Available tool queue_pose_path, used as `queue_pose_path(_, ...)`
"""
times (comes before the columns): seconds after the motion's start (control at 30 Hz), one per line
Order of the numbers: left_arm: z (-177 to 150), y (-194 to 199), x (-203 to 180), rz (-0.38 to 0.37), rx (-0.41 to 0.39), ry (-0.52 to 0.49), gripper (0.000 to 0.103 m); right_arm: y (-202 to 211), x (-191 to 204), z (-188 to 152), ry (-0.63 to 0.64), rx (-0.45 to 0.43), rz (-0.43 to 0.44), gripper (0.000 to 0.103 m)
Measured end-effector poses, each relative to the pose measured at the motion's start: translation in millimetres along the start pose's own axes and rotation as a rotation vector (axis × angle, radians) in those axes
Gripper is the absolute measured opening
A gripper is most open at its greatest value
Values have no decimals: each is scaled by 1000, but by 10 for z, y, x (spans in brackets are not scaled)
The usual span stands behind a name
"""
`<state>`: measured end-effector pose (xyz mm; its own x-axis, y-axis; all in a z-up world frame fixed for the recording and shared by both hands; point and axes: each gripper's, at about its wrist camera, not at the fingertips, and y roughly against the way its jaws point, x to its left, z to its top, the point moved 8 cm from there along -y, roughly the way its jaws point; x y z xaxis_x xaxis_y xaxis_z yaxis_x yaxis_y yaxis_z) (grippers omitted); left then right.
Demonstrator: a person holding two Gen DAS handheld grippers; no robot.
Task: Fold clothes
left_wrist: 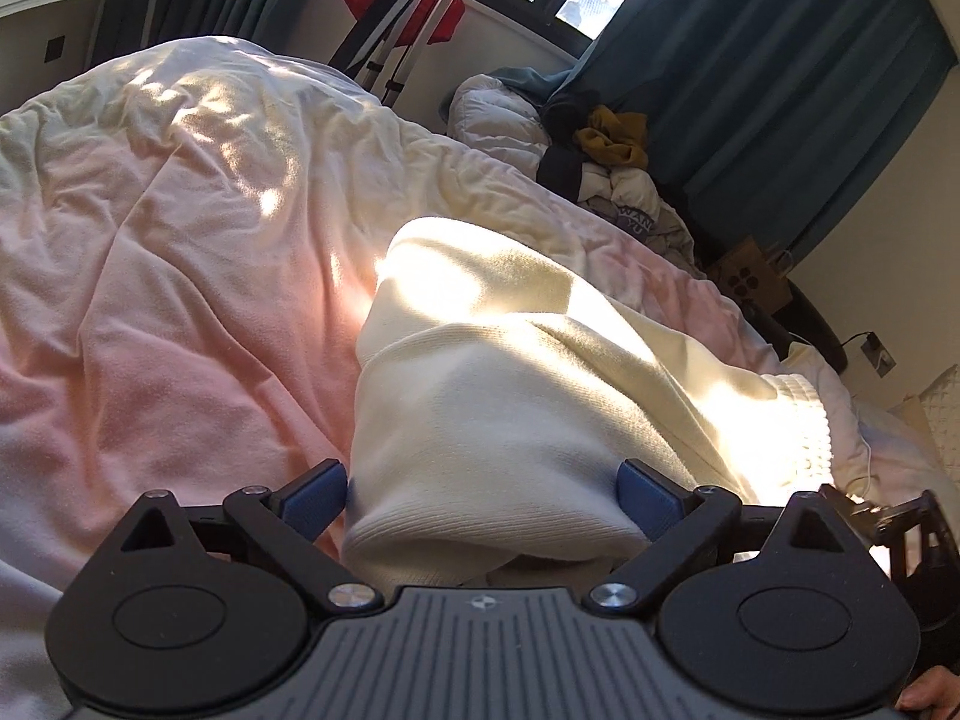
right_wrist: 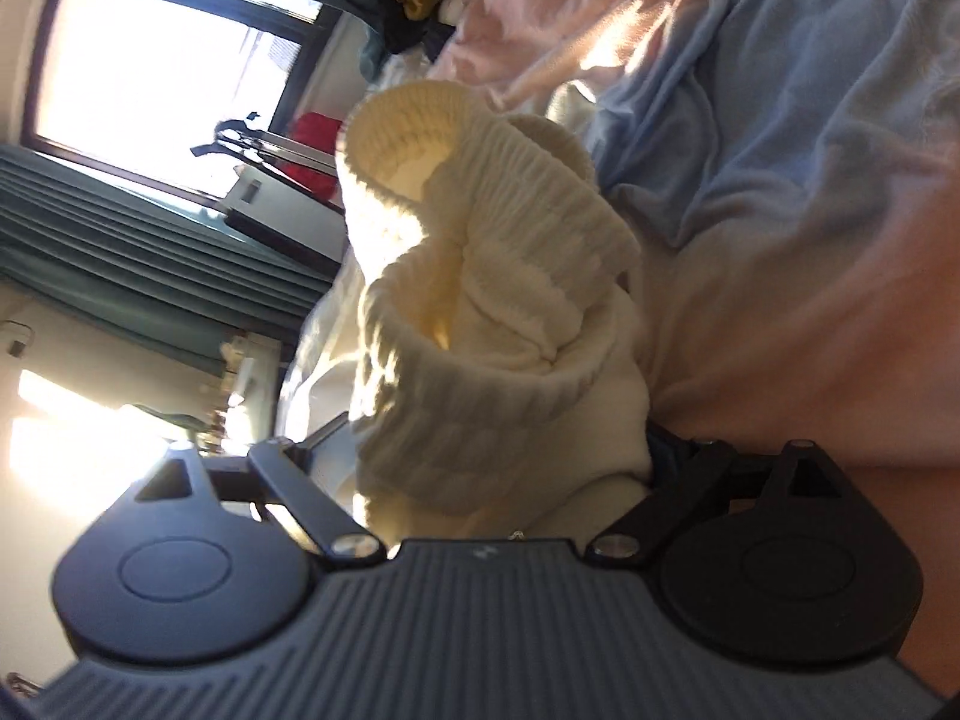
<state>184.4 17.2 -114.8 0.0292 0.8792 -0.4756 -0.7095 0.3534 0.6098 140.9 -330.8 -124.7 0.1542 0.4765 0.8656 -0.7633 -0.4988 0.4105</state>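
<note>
**Cream sweater between both tools on the bed: slip and unfold risks**

Location. The sweater (left_wrist: 540, 396) lies on the pink blanket (left_wrist: 150, 300) covering the bed, already doubled into a thick roll. In the left wrist view it fills the centre and runs out toward 1 o'clock.

Left tool (left_wrist: 483, 498). Its jaws stand wide apart. The smooth folded end of the sweater sits between the blue pads (left_wrist: 312, 501); the cloth lies against or just beside them, with no visible pinch. Judged unclamped.

Right tool (right_wrist: 498, 462). The ribbed hem (right_wrist: 480, 276) bunches up between its fingers. The view is blurred and the far pad is mostly buried in knit, so I cannot tell whether it is clamped or merely surrounds the cloth.

Orientation. In the left view the long axis runs from the fold at 6 o'clock to the ribbed edge near 3 o'clock, slightly diagonal. In the right view the ribbed end points toward 12 o'clock, standing up off the blanket, not lying flat.

Risks.
- With the left tool slack, the thick fold may spring open, since bulky knit resists creasing.
- The raised, twisted ribbing may set as a lump if pressed down as it stands.
- Either tool closing low may catch the blanket with the sweater and drag it.
- Strong sun glare on the knit hides edges, so layers may be misjudged.
</note>
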Motion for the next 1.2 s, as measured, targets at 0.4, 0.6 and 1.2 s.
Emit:
queue_pose_path(0.4, -40, -94, 99, -39, 23, 88, 99, -102, -276, -92, -108, 34, -47, 80)
queue_pose_path(0.6, -26, -77, 210, -54, 11, 203, 84, -4, -87, -61, -46, -3, -1, 56)
queue_pose_path(1.2, -108, 800, -695, -353, -82, 263, 36, 1144, 474, 109, 37, -200, 203, 35)
